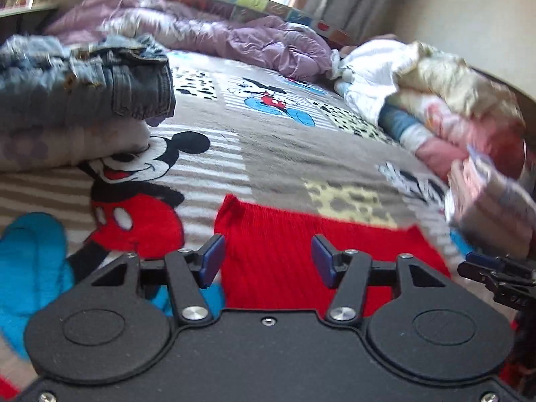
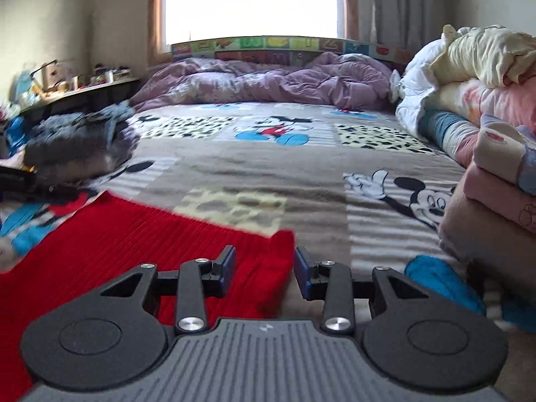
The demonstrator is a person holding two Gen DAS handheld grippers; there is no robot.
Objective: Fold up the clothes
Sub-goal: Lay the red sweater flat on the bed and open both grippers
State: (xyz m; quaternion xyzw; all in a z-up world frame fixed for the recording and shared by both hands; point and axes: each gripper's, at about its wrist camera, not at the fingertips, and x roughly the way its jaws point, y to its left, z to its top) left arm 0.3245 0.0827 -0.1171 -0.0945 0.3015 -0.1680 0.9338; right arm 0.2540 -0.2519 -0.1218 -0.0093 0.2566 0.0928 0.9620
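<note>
A wide bed [image 2: 268,167] covered by a grey-and-white striped blanket printed with cartoon mice filled both views, with a crumpled lilac quilt [image 2: 268,80] heaped at its far end below a bright window [image 2: 251,0]. Along the right side of the bed lay a pile of cream, white and pink bedding and garments [image 2: 485,100]; on the left side sat a stack of folded blue denim clothes [image 1: 83,80]. A red rib-knit garment [image 1: 284,251] lay spread flat on the blanket at the near edge, directly before both tools. The left hand-held gripper [image 1: 268,261], black with blue pads, stood wide open over the garment's left corner, holding nothing, its left pad just beyond the cloth's edge. The right hand-held gripper [image 2: 264,271] was likewise open and empty, straddling the garment's right corner so that the red edge passed between its pads. Whether either touched the fabric could not be told.
</note>
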